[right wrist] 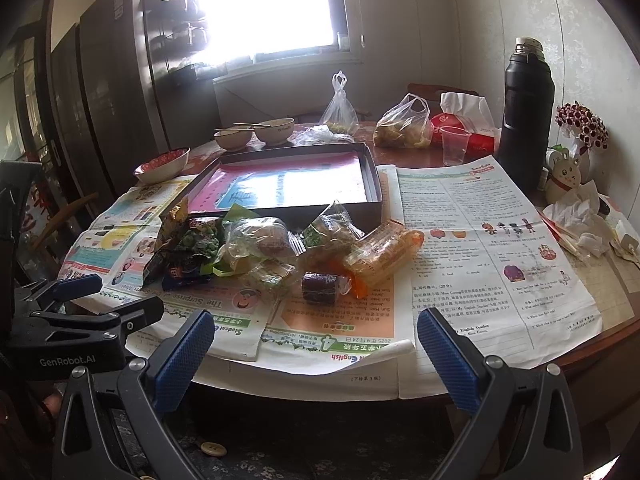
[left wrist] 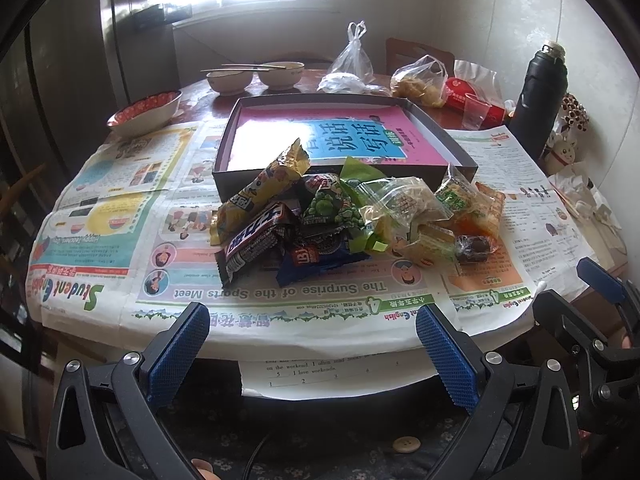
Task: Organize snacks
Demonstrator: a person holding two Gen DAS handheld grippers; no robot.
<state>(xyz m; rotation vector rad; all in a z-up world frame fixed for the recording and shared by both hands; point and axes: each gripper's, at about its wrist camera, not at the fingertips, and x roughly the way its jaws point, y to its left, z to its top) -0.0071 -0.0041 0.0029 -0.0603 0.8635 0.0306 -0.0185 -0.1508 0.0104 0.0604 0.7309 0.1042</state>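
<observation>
Both my left gripper point(left wrist: 312, 344) and right gripper point(right wrist: 316, 344) gape empty before the snack pile point(left wrist: 352, 216) beside the box point(left wrist: 460, 148).

Glossy plastic snack wrappers point(left wrist: 320, 220) lie on matt newspaper point(left wrist: 120, 208); the thermos point(right wrist: 524, 120) looks matt black.

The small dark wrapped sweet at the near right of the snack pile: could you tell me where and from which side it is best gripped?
Grip the dark sweet across its short barrel body, coming from above with the right claw. It lies alone at the pile's near edge, so probably nothing blocks it.
</observation>
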